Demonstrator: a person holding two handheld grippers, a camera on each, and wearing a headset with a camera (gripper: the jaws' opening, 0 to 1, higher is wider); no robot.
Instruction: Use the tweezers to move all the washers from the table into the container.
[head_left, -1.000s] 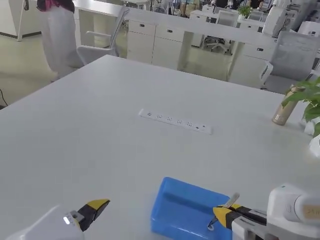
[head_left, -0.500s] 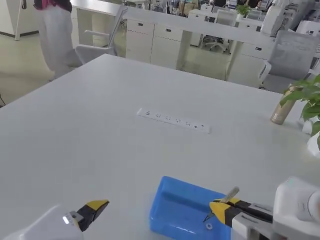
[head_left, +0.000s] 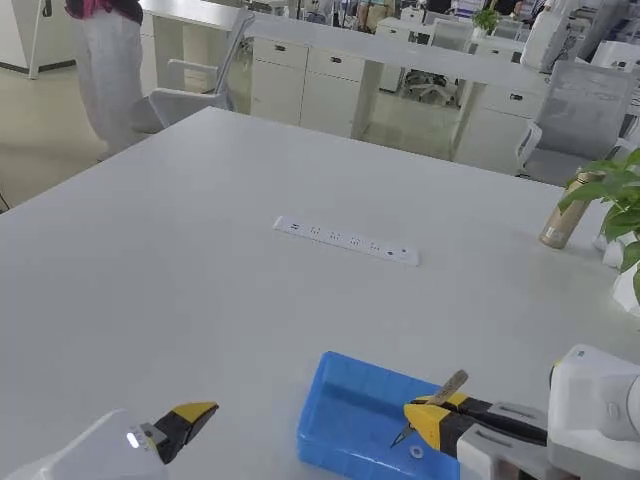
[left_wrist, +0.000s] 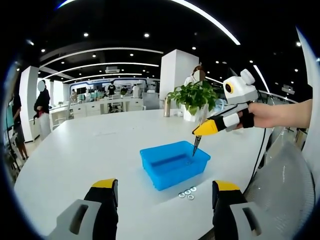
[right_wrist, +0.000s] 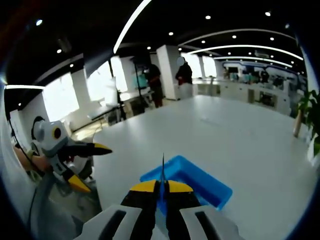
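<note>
My right gripper (head_left: 415, 422) has its jaws pressed together on the tweezers (head_left: 440, 392), which stick out past the yellow tips at a slant. In the right gripper view the two jaws meet with only the thin metal between them. The tweezers' point hangs over the blue container (head_left: 345, 400), inside its right-hand end as the head view shows it. I cannot tell whether the point carries anything.

One washer (head_left: 416, 452) lies on the floor of the container, just below that point. In the left gripper view a small cluster of washers (left_wrist: 187, 193) lies on the white table (head_left: 200, 250), just beside the container's near wall and apart from it.

My left gripper (head_left: 190, 415) sits low and to the left, well apart from the container. Its jaws stand wide apart and hold nothing.

Farther back on the table lies a white power strip (head_left: 346, 241); the marks on it are too small to read. At the far right stand a gold bottle (head_left: 562, 222) and a green plant (head_left: 612, 195), with no label I can make out on the bottle.
</note>
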